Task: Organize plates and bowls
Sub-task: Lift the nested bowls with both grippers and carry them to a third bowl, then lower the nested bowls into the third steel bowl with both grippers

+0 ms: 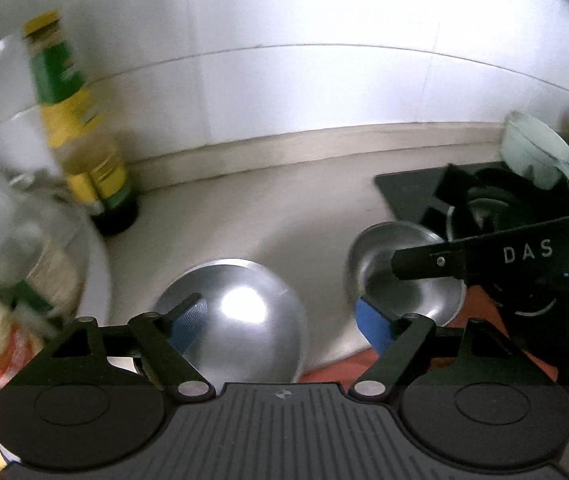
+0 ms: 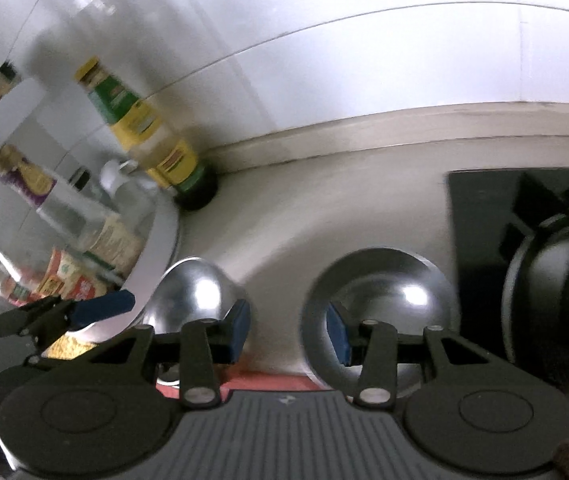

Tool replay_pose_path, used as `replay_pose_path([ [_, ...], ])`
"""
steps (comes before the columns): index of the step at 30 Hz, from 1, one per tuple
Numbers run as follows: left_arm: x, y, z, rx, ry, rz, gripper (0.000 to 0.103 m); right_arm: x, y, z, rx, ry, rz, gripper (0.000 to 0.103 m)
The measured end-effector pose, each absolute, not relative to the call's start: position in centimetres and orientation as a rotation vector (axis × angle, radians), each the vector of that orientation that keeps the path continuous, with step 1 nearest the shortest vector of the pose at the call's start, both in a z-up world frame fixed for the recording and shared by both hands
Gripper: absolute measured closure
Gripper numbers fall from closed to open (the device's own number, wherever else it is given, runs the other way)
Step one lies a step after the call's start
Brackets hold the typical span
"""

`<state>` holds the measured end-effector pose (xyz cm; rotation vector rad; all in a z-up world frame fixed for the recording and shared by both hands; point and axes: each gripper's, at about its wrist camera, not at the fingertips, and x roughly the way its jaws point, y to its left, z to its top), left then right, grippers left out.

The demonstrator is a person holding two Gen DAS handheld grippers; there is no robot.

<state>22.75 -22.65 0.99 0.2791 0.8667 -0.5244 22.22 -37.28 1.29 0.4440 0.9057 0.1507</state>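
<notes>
L tool (image 1: 280, 322) fingers apart over upturned shiny steel bowl (image 1: 240, 316) on pale surface (image 1: 284, 200); R tool (image 2: 288, 328) apart, empty, beside upright steel bowl (image 2: 380, 304)

Risk: slick dome slips from pads; R bowl nr stove (image 2: 524, 240), cd knock it

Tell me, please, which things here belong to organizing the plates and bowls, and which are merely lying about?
Belongs to the job: left steel bowl; right steel bowl; left gripper; right gripper.

Lying about: oil bottle; jars on rack; gas stove.
</notes>
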Motion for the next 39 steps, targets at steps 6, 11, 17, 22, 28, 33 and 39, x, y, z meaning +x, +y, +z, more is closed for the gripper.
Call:
replay_pose_path([
  [6,23.8,-25.8,0.6,0.333,0.865,-0.562,0.013,20.5,-40.2,1.3,0.499,0.885,0.077,0.062],
  [11,24.9,-27.9,-0.9,0.343,0.908,-0.596,0.013,18.9,-42.2,0.1,0.548,0.893,0.023,0.059],
  [17,26.1,-30.2,-2.6,0.385,0.928,-0.633,0.013,18.5,-43.8,-2.0,0.623,0.924,-0.024,0.059],
  [22,27.6,-31.2,-3.6,0.4,0.942,-0.64,0.013,18.8,-43.7,-3.2,0.66,0.941,-0.019,0.059],
  [28,28.8,-32.0,-4.9,0.427,0.962,-0.664,0.018,19.3,-42.9,-2.8,0.669,0.931,0.011,0.058],
  [33,29.2,-32.6,-6.3,0.462,1.002,-0.69,0.029,19.4,-42.2,-3.5,0.667,0.949,0.0,0.058],
  [39,29.1,-32.8,-7.6,0.481,1.034,-0.709,0.033,19.9,-42.1,-4.6,0.682,0.946,-0.017,0.065],
])
